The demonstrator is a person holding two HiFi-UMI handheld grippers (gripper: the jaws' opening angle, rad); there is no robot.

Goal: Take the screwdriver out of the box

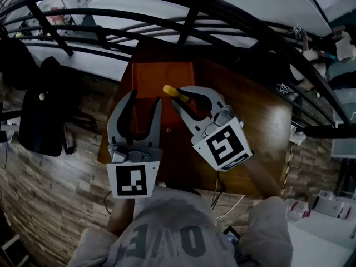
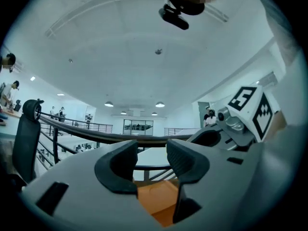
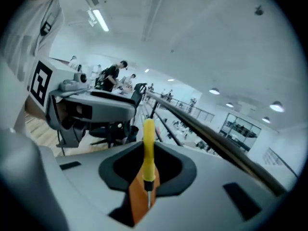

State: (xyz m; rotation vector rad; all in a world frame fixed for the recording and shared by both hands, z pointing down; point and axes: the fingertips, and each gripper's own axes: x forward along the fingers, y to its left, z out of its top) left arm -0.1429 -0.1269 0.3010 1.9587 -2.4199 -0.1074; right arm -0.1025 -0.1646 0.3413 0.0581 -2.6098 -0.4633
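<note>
Head view, centre of frame: the right gripper (image 1: 179, 97) is clamping a small screwdriver with a yellow plastic handle (image 1: 172, 91). The handle is pointing toward the upper left and is overlapping the lower right corner of the flat orange rectangular box (image 1: 161, 74).

Right gripper view: the 2 jaws of the right gripper (image 3: 147, 177) are pressing together on the screwdriver (image 3: 148, 143) near the black collar. The handle is standing up above the pads and the thin metal shank is pointing down. A strip of the orange box (image 3: 139, 201) is showing low in the gap beneath.

Left gripper (image 1: 146, 99): it is sitting left of centre in the head view, beside the right gripper and apart from it.

Left gripper view: the 2 jaws of the left gripper (image 2: 151, 160) are standing apart and gripping nothing. Only the orange box (image 2: 154, 196) is showing below them.

The box is lying on the brown wooden table (image 1: 267, 132).
</note>
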